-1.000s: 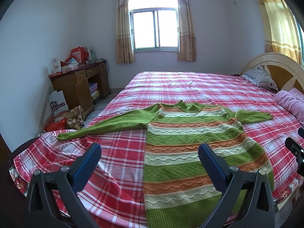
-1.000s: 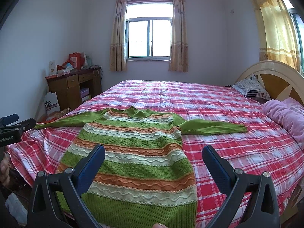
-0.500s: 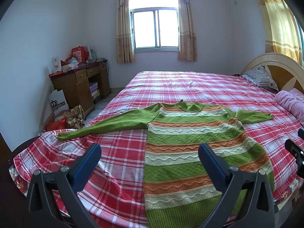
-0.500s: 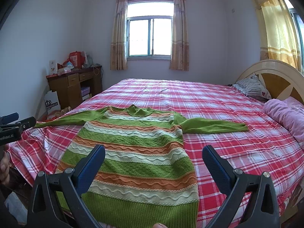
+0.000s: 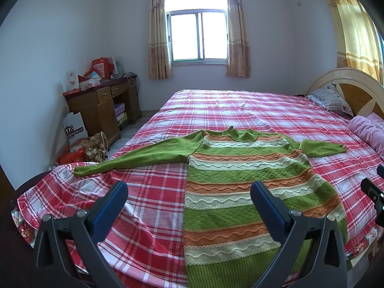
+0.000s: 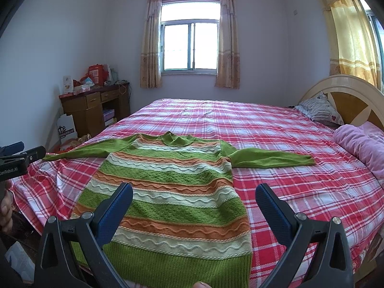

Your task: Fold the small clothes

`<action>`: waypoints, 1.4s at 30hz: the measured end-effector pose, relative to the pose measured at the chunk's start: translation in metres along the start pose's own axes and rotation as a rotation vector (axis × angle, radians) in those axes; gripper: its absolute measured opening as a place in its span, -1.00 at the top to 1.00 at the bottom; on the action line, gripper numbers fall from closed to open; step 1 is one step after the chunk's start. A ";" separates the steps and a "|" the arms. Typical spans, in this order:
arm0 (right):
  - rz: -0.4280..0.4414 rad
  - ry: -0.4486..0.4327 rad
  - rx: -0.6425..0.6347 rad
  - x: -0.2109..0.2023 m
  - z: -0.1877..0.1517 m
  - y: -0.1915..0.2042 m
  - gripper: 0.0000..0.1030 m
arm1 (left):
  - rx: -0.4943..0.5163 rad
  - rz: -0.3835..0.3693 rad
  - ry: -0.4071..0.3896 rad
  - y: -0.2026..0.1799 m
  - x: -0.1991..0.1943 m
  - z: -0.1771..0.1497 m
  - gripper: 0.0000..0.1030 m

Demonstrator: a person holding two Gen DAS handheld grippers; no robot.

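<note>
- The bed (image 5: 240,110) fills most of the room, covered by a red, white and pink plaid sheet.
- The striped green sweater (image 5: 240,187) (image 6: 168,192) lies flat at the bed's near edge, hem nearest the cameras, both sleeves spread out sideways.
- A wooden desk (image 5: 100,105) stands by the wall, cluttered on top.
- The left claw (image 5: 189,196) hangs above the hem, jaws spread wide, holding nothing.
- The right claw (image 6: 194,199) hangs likewise, jaws wide apart and empty.

Home bedroom — plaid-sheeted bed (image 5: 240,110), wooden headboard (image 6: 348,96), curtained window (image 5: 199,38), cluttered desk (image 5: 100,105).
</note>
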State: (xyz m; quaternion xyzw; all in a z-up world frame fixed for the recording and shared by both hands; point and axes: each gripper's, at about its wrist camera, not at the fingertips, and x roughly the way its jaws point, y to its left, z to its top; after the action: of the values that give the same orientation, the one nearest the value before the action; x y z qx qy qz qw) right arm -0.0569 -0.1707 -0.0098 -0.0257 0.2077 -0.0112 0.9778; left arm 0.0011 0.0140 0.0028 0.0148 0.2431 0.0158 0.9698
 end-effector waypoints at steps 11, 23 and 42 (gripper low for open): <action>0.004 0.007 0.005 0.004 -0.002 -0.002 -0.98 | -0.008 0.007 0.008 0.005 0.004 -0.003 -1.00; 0.152 0.103 0.098 0.046 -0.019 -0.024 -0.98 | 0.002 0.000 0.069 0.000 0.040 -0.012 -1.00; -0.142 0.312 0.518 0.180 -0.027 -0.259 -0.98 | 0.078 0.071 0.148 -0.049 0.189 0.001 -1.00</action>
State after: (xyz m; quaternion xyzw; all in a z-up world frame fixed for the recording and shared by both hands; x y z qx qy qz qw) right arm 0.0937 -0.4367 -0.0932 0.2119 0.3434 -0.1358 0.9048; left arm 0.1700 -0.0282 -0.0871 0.0601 0.3139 0.0417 0.9466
